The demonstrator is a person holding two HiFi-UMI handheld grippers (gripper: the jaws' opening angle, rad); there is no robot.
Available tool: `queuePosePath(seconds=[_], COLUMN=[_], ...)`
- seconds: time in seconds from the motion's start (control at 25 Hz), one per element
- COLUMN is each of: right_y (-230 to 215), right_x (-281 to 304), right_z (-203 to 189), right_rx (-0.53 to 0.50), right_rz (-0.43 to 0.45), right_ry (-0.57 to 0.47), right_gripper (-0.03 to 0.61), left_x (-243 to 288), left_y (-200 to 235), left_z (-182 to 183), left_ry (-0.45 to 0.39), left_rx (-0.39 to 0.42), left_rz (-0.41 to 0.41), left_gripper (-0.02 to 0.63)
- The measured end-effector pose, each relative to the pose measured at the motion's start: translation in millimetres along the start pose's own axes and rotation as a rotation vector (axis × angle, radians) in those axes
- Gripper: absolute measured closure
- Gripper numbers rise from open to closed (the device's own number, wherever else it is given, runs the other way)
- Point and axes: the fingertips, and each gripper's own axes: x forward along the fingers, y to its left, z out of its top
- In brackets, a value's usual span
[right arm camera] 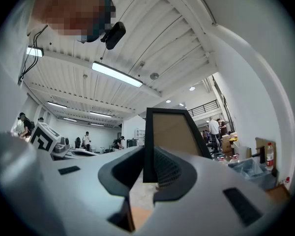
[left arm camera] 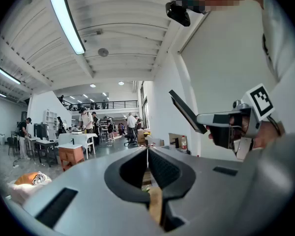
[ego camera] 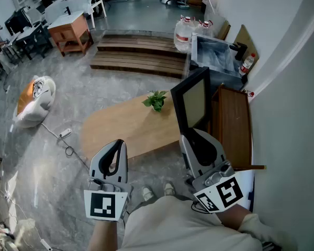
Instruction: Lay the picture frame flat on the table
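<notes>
Carriage of a black-bordered rectangular picture frame [ego camera: 192, 101] with a beige panel, held aloft and not yet laid down. The right gripper [right arm camera: 148, 154] pinches the frame's lower black border between its jaws, so the frame stands nearly upright, leaning slightly. In the head view it sits over the right end of the oval light-wood table [ego camera: 115, 127], without touching it. The left gripper [left arm camera: 147, 151] is level beside it, jaws pressed together on nothing, well apart from the frame.

A small green potted plant [ego camera: 156, 100] stands on the table just beside the frame, and a dark brown wooden cabinet [ego camera: 233, 127] adjoins the table's right end.

Risks, as judged from this position:
- With only one narrow edge gripped, the frame may swing or slip in the pinch while it is tipped towards flat.
- A lowering path to the left could knock the plant over.
- One too far right could strike the cabinet or leave the frame overhanging the table's rim.
- A release before full contact would let it drop.
</notes>
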Motion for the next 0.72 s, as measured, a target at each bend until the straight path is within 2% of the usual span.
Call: queuePosePath(seconds=[0.4,0.72], right_y=[-2.6,-9.6], right_x=[-0.4,1.3], right_z=[-4.3,-10.2], right_rx=[0.012,0.024], right_rz=[0.01,0.023], right_ry=[0.006,0.025], right_gripper=[0.531,0.531], left_x=[0.8,3.9], left_y=[-3.4,-2.4], left_z=[-8.6,-14.4], left_ry=[0.016,0.053], left_rx=[-0.006,-0.015], left_rz=[-0.001,0.035], left_gripper=[0.604,0.604])
